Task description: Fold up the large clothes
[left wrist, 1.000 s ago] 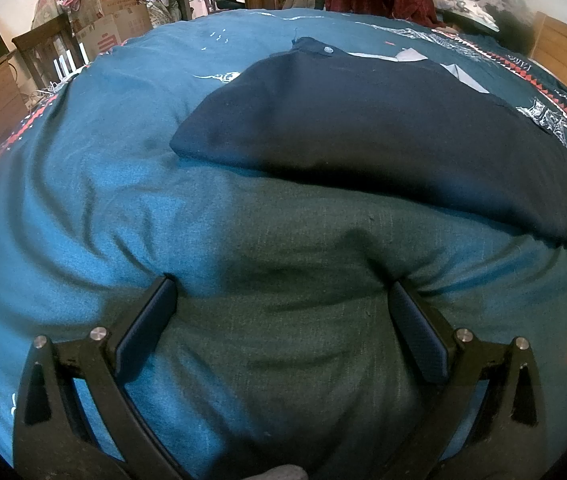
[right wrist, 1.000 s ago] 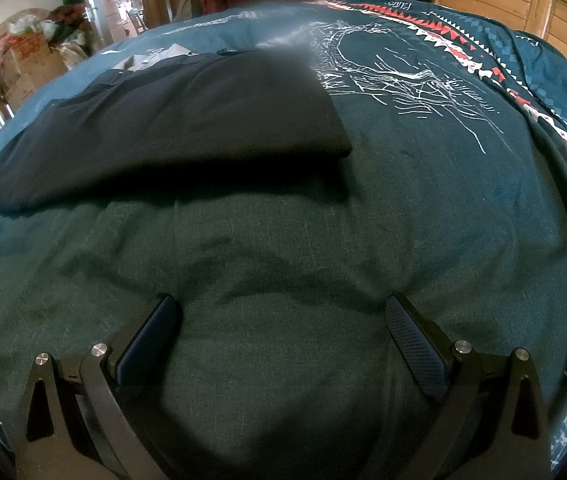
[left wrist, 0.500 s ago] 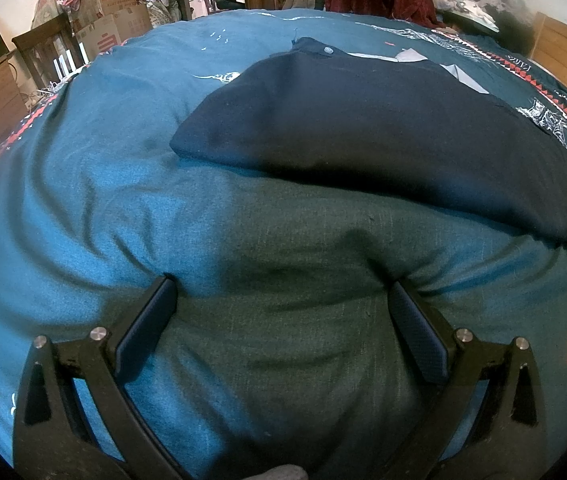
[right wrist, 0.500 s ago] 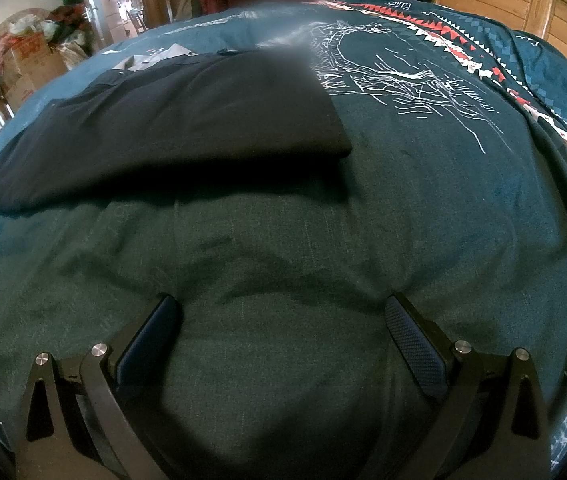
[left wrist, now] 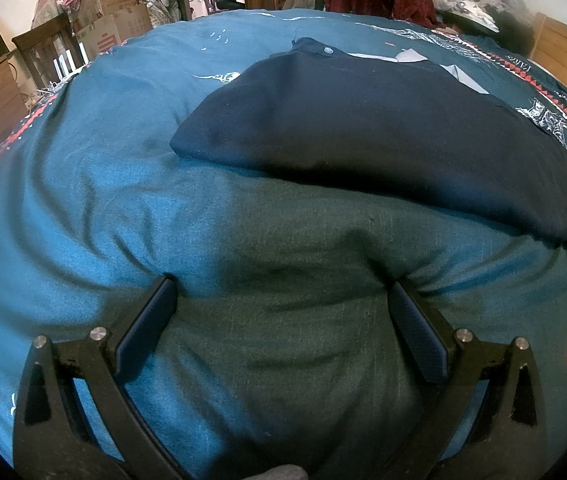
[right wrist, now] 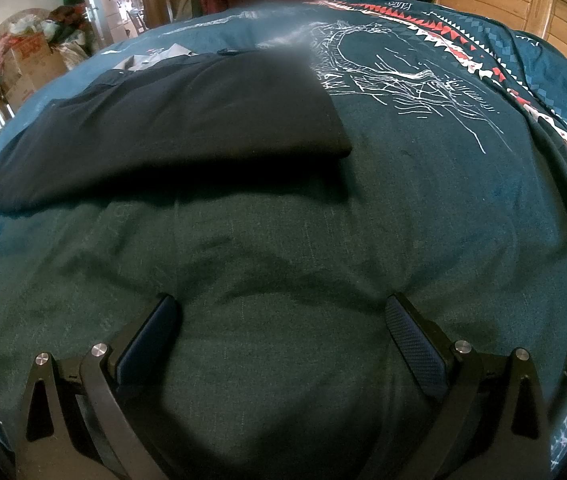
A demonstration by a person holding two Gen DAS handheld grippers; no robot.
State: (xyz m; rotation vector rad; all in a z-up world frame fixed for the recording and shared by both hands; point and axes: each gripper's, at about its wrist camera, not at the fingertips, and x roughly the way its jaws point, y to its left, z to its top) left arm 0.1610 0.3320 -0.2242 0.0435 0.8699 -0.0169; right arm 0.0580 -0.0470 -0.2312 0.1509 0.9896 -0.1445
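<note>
Nearest, the left gripper (left wrist: pixel 281 294) and right gripper (right wrist: pixel 283 314) both press spread-open fingers into the teal bedspread (left wrist: pixel 83 184), holding nothing. Beyond them lies the folded navy garment (left wrist: pixel 363 128), apart from both. Only the left view shows its button (left wrist: pixel 328 51); only the right view shows the wooden cabinet (right wrist: pixel 515 4).

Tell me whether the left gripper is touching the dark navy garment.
Apart. In the left wrist view, the open left gripper presses into the teal bedspread, and a strip of bedspread separates its fingertips from the dark navy garment.
</note>
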